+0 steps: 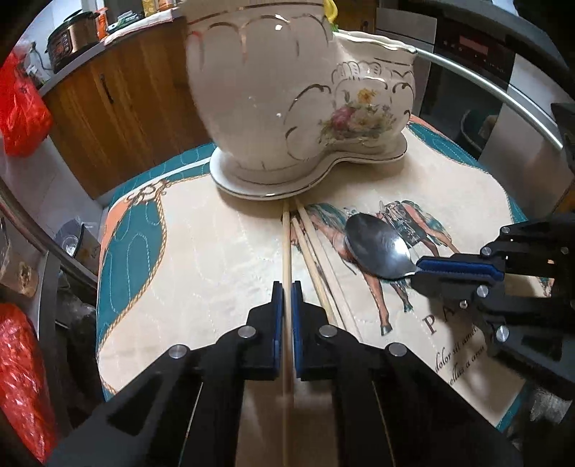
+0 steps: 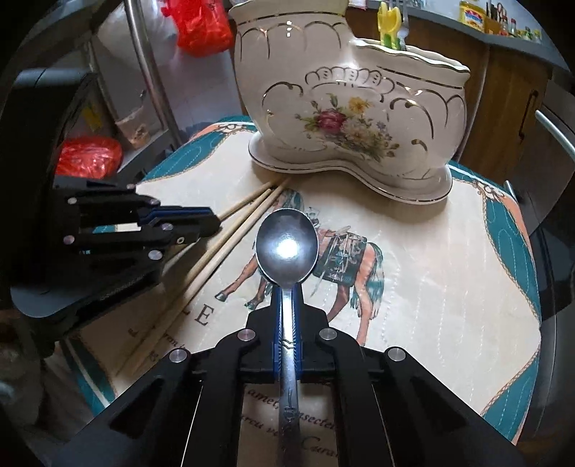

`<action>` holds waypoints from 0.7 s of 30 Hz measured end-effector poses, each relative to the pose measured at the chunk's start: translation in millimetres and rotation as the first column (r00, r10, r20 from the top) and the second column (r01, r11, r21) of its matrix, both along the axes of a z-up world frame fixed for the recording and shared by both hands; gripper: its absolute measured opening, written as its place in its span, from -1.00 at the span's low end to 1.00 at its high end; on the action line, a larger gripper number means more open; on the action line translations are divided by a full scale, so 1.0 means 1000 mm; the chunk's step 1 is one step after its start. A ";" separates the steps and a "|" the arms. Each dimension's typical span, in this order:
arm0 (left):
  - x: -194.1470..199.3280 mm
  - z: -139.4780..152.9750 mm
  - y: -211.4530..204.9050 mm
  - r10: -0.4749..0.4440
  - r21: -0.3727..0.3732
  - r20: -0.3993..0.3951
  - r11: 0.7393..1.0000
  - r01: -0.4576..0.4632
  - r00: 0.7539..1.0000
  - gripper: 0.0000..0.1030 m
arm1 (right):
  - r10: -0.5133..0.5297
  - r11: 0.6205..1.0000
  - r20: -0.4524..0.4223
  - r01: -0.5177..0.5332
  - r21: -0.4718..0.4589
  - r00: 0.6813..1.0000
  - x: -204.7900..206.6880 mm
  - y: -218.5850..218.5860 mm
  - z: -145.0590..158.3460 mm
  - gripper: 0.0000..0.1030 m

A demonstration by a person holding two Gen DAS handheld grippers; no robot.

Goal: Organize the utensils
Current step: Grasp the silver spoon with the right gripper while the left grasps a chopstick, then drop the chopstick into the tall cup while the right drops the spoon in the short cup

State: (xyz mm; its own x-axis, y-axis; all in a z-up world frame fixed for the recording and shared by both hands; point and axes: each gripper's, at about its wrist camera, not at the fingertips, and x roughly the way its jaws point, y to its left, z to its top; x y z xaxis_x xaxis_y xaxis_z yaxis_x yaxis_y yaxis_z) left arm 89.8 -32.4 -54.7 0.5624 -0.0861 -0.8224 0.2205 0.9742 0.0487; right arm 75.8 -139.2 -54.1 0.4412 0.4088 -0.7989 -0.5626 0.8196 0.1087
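Observation:
A white floral ceramic utensil holder point(image 1: 287, 104) point(image 2: 352, 118) stands at the far side of the printed table mat point(image 1: 201, 258). My left gripper point(image 1: 286, 287) is shut on one wooden chopstick point(image 1: 286, 244), its tip pointing at the holder's base. More chopsticks point(image 1: 312, 262) point(image 2: 230, 240) lie on the mat beside it. My right gripper point(image 2: 286, 291) is shut on the handle of a metal spoon point(image 2: 286, 248), bowl forward, above the mat. The spoon point(image 1: 377, 248) and right gripper point(image 1: 420, 269) also show in the left wrist view.
A yellow-green utensil point(image 2: 388, 25) stands in the holder's low compartment. Wooden cabinets point(image 1: 118, 107) and a counter with a cooker point(image 1: 72, 36) are behind. Red plastic bags point(image 1: 21, 104) point(image 2: 90, 156) sit off the table. An oven with a metal rail point(image 1: 503, 97) is at the right.

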 end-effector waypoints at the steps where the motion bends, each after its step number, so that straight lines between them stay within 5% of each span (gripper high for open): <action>1: -0.003 0.001 0.003 0.006 -0.008 0.006 1.000 -0.006 1.000 -0.91 | -0.002 1.000 0.002 0.002 0.013 1.000 -0.001 -0.002 0.002 -0.88; 9: -0.041 0.035 0.031 0.018 -0.109 0.129 0.994 -0.004 0.992 -0.91 | -0.006 0.993 0.073 -0.003 0.120 0.997 -0.008 -0.022 0.028 -0.88; 21: -0.054 0.117 0.052 0.061 -0.212 0.363 0.977 0.018 0.930 -0.91 | -0.079 0.966 0.277 0.005 0.257 0.958 -0.006 -0.038 0.094 -0.88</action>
